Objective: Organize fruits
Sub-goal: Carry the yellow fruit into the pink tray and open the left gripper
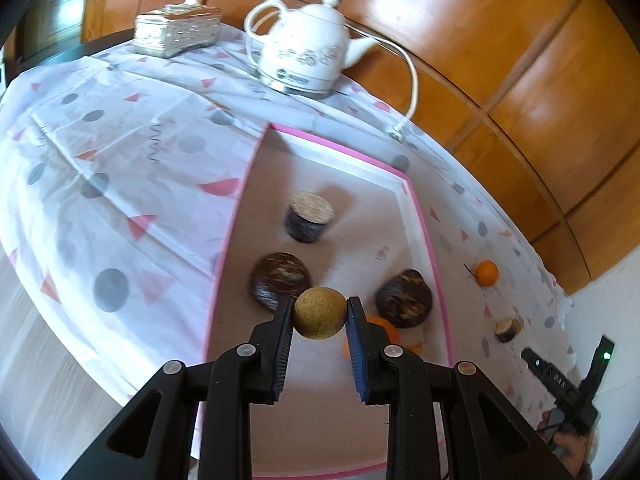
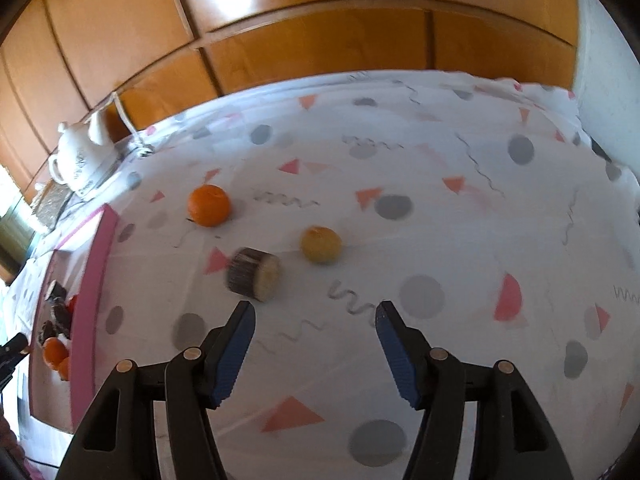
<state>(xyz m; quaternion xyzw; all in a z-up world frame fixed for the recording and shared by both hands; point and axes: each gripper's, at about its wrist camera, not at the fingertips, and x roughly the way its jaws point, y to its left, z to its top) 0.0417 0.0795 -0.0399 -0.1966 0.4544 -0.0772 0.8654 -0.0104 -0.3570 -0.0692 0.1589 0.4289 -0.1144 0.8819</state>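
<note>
My left gripper is shut on a tan round fruit and holds it above the pink-rimmed tray. In the tray lie a dark cylinder piece, two dark round pieces and an orange fruit partly hidden behind the fingers. My right gripper is open and empty above the cloth. Ahead of it lie a dark cylinder piece, a yellow fruit and an orange. The orange and the cylinder also show in the left wrist view.
A white teapot with a cord stands at the table's far edge beside a silver tissue box. A patterned tablecloth covers the table. A wooden panel wall runs behind. The tray lies left of my right gripper.
</note>
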